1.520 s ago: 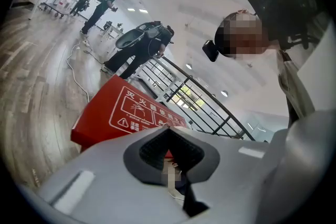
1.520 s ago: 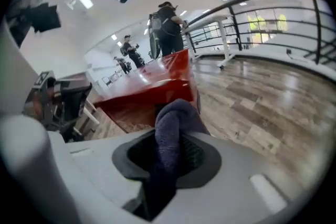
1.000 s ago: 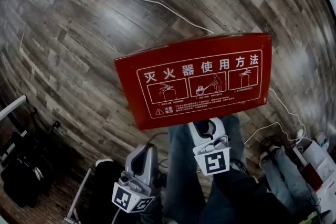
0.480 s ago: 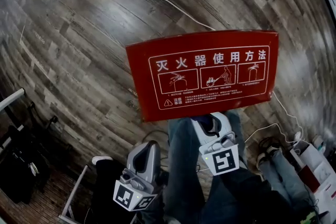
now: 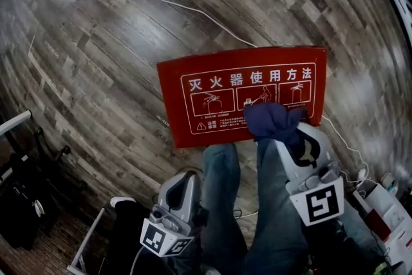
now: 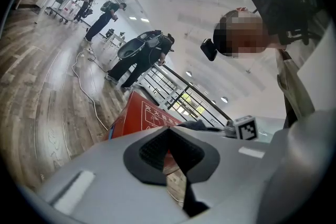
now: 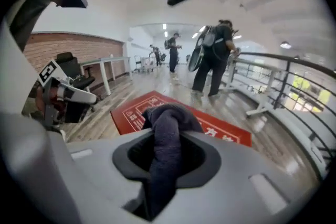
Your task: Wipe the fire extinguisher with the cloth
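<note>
— How did the right gripper (image 7: 164,165) stand?

— Its jaws were clamped on the dark blue cloth (image 7: 167,120), which bunched into a knot out past the tips.

— And the fire extinguisher?

— Only the red fire extinguisher box (image 5: 212,96) showed. It sat on the wooden floor (image 5: 116,61), printed face up, ahead of and below that gripper. In the head view the cloth overlapped the box's near edge, right of the middle, and hid part of the white instructions (image 5: 248,90). Whether the cloth touched the box could not be told.

— The other one?

— The left gripper (image 6: 170,157) hung nearer the person, left of the legs (image 5: 222,203) in jeans. Its jaws were a narrow slit apart and empty, with the box beyond them.

— Around them?

— A white cable (image 5: 161,0) crossed the floor past the box. People (image 7: 212,55) stood farther off beside a railing (image 7: 294,81).
</note>
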`<state>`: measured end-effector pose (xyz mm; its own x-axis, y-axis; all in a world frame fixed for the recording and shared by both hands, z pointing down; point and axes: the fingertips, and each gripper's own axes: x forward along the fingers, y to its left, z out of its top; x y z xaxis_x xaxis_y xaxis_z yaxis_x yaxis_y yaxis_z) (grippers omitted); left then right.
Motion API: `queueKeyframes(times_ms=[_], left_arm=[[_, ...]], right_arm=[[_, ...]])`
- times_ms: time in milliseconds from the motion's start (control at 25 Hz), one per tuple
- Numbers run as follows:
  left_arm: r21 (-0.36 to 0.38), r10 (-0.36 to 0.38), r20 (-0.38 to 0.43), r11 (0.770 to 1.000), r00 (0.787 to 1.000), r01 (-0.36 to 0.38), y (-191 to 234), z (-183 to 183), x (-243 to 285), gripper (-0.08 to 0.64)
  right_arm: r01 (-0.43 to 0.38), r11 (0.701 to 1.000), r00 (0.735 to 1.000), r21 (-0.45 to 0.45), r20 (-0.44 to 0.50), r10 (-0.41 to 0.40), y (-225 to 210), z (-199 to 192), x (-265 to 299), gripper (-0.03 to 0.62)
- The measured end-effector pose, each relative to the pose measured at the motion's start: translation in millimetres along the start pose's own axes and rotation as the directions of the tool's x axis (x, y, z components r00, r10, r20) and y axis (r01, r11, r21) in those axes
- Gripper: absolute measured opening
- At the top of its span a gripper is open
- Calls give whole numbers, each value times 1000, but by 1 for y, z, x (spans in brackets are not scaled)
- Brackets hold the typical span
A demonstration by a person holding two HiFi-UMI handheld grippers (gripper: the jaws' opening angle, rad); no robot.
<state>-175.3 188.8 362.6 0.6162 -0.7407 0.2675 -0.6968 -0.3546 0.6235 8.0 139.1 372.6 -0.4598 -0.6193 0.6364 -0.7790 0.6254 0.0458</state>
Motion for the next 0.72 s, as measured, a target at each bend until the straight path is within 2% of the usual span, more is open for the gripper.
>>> queueKeyframes(times_ms=[80,120,200,280,360,400,520,640,720], left_arm=[[1,1,-3,1000,1000,-1,-2,-2,2,5],[0,4,-5,1000,1000,-4,-4,-5,2,5],[-7,16,-10,1000,1000,-16,-6,-11,2,5],[-20,32,-20,999,999,-32,-9,-19,3,5],[-26,38,-31,999,999,-38,-10,-22,8,5],[-24,35,-34,999,999,-36,-11,-21,12,5],[-12,36,-25,999,999,-36,-21,-8,15,5],[2,44,5,999,999,-44,-26,10,19,5],[9,40,20,999,999,-40,-27,18,27,5]], right_arm=[[-47,999,989,-13,-141,44,2,-8,39,86],[-43,997,987,-61,-159,33,4,-2,55,86],[-32,979,992,-202,-127,6,16,22,82,86],[-93,939,993,-332,-105,61,46,42,103,87],[-169,905,984,-390,-118,133,67,47,115,86],[-183,906,982,-382,-122,147,66,46,116,86],[-148,948,985,-280,-123,118,31,28,94,87],[-5,990,993,-144,-118,-12,-41,-8,53,87],[121,992,982,-36,-143,-125,-89,-34,26,87]])
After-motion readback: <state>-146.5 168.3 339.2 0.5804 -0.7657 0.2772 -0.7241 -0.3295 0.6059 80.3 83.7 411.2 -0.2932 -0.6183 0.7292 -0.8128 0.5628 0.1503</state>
